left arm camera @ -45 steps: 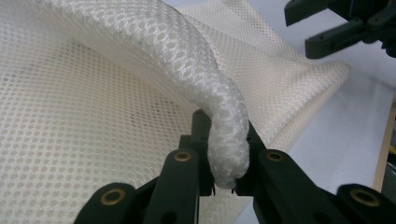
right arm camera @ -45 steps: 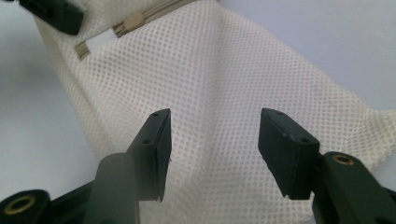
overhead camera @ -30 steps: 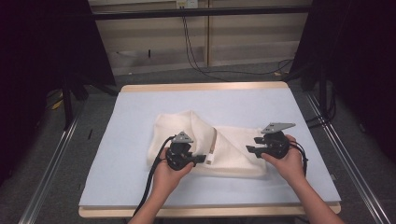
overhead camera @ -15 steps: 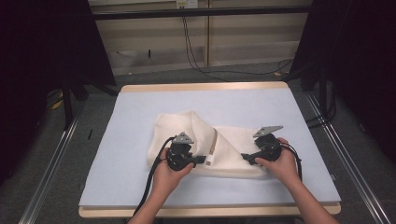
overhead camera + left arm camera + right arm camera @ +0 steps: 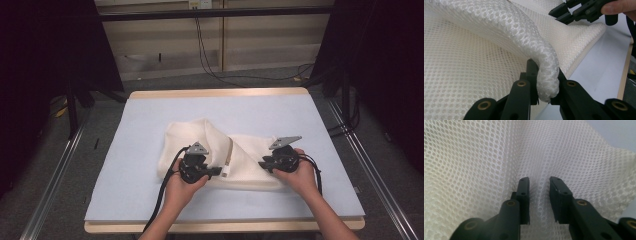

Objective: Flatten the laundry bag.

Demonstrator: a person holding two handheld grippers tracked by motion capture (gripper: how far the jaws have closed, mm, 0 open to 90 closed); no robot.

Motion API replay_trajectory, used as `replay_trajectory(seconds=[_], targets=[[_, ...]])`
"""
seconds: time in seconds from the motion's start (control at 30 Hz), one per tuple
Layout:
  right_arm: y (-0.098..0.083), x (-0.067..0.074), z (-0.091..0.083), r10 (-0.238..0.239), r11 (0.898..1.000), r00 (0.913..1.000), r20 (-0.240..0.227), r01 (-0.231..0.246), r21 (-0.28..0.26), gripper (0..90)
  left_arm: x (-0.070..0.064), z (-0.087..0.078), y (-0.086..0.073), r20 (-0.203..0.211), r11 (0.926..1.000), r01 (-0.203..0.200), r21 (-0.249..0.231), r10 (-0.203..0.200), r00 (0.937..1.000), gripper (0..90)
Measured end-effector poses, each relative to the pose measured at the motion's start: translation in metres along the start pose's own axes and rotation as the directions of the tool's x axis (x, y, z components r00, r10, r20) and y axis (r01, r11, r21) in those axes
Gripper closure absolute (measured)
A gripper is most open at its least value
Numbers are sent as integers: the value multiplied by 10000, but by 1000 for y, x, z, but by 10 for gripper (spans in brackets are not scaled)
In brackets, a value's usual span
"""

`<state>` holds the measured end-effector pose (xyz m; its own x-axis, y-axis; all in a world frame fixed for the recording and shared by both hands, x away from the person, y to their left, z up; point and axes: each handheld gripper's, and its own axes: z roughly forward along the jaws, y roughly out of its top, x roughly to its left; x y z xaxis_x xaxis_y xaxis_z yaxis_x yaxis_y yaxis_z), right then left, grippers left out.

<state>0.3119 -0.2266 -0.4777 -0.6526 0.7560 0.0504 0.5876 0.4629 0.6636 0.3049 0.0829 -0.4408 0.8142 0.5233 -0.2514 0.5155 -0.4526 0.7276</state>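
Note:
A white mesh cloth (image 5: 250,152) lies bunched on the light blue table mat (image 5: 145,125). My left gripper (image 5: 218,171) is at the cloth's near left part. In the left gripper view it (image 5: 547,86) is shut on a thick rolled fold of mesh (image 5: 524,37). My right gripper (image 5: 262,164) rests on the cloth's near right end, pointing left. Its jaws (image 5: 539,186) have just been closing, and a puckered ridge of mesh (image 5: 539,202) is pinched between them. The left gripper view also shows the right gripper (image 5: 560,12) at the top right.
A wooden table edge (image 5: 220,92) frames the mat at the back. Metal rails (image 5: 55,175) run along both sides on the floor. Black cables (image 5: 210,60) hang behind the table. Bare mat lies to the left, the right and behind the cloth.
The right hand has shifted left and down onto the cloth's right end, and its jaws now enclose mesh. The left hand has kept still with its fold.

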Motion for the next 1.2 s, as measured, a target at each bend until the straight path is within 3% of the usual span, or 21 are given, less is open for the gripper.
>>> replay_trajectory(seconds=[0.03,0.07,0.23,0.33,0.4,0.5,0.57,0.67,0.77,0.9,0.97,1.07,1.13,1.2], targets=[[0,1,0,68,10000,10000,-17,-68,-29,843,0,0,0,1,10000,-18,-25,18,10000,824],[0,2,0,33,10000,9999,-110,-33,-11,878,1,0,0,-1,10000,-26,-33,26,10000,824],[3,3,1,543,9985,9985,66,-543,28,900,2,0,1,59,9998,30,-186,-29,10000,825],[2,1,1,743,9971,9955,582,-731,-229,900,2,0,2,52,9999,13,-139,-13,10000,827],[1,-5,1,1009,9943,9900,991,-968,-449,900,2,1,3,104,9998,-5,-186,7,9999,828],[0,-15,1,1412,9890,9827,1198,-1346,-615,900,1,4,4,131,9998,-44,-171,46,9999,831],[0,-20,0,1377,9897,9800,1436,-1306,-581,900,-1,6,5,178,9998,-117,-129,119,9998,833],[-2,-27,-4,1412,9891,9697,1993,-1295,-706,900,-6,10,3,313,9998,-161,-140,166,9994,834],[-6,-32,-10,1839,9816,9551,2321,-1661,-945,900,-13,14,2,428,9997,-251,-67,254,9988,834],[-7,-33,-16,1912,9776,9618,1960,-1688,-1254,850,-18,16,1,335,9987,-511,60,508,9981,833],[-3,-29,-22,1911,9747,9595,2068,-1607,-1553,751,-19,16,1,330,9988,-496,40,495,9982,833],[6,-22,-28,2003,9684,9619,1859,-1657,-1862,631,-21,17,-1,355,9986,-529,23,527,9980,832],[14,-15,-28,1776,9707,9717,1557,-1470,-1900,500,-23,17,-2,365,9985,-540,21,539,9979,830],[22,-4,-24,1504,9743,9851,832,-1334,-1817,432,-23,17,-3,385,9983,-576,64,573,9976,827]])
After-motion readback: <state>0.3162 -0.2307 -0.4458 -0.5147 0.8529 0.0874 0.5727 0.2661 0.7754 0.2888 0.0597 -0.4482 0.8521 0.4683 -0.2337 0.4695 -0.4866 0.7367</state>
